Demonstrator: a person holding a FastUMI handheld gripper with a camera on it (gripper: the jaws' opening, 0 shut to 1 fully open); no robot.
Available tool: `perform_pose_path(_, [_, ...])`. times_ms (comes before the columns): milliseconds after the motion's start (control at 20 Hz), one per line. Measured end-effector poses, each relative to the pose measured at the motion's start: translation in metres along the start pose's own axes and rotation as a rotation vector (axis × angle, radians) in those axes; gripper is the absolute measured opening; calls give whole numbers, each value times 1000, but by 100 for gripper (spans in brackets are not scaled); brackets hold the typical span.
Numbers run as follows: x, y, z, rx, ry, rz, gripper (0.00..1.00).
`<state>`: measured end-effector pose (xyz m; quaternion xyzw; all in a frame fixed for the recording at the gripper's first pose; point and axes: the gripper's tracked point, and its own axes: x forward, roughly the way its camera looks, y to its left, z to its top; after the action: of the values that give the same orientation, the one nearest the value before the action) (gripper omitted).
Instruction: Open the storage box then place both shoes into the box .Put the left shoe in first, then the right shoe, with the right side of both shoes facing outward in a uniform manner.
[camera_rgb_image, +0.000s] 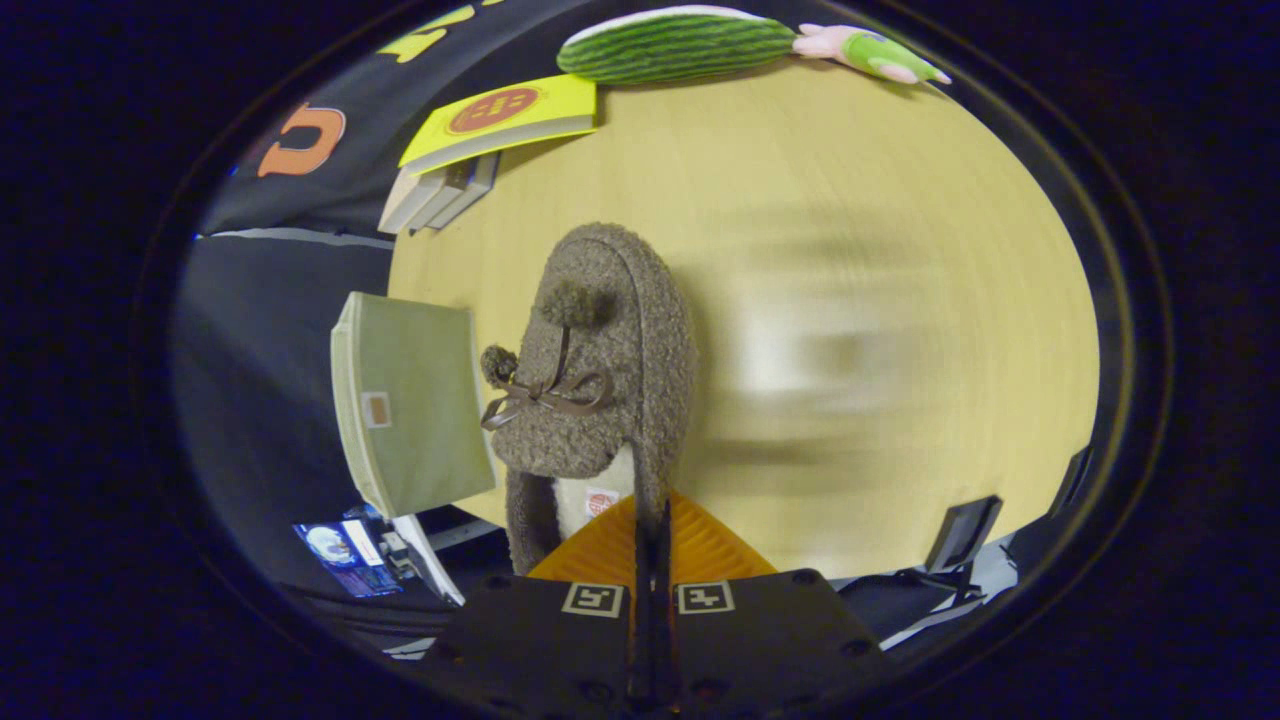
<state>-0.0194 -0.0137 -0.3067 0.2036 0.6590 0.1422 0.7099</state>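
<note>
One shoe (600, 370) is up in the air here, a fuzzy brown slipper with pom-poms and a bow, and the gripper (650, 545) has its jaws pinched nearly together on the heel rim, toe pointing away over the tabletop (900, 250). It's a thin hold on soft fabric, so a quick swing could let the slipper twist or slip out, and then the side facing outward would end up wrong. The view beyond the slipper is smeared by motion, so I cannot tell where the second shoe sits. Just beside the slipper, at the tabletop's near left edge, lies a green flat panel (415, 400), possibly the storage box or its lid; I can't say whether it's open. It overhangs the edge, so a bump could push it off. Books (490, 130) crowd the far left corner and a striped plush (680, 45) lines the far edge. The middle and right of the tabletop look open for moving.
</note>
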Motion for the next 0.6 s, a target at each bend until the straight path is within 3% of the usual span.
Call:
perform_pose_path(350, [-40, 165, -19, -76, -111, 63, 6])
perform_pose_path(600, [-36, 258, -16, -67, -149, 54, 6])
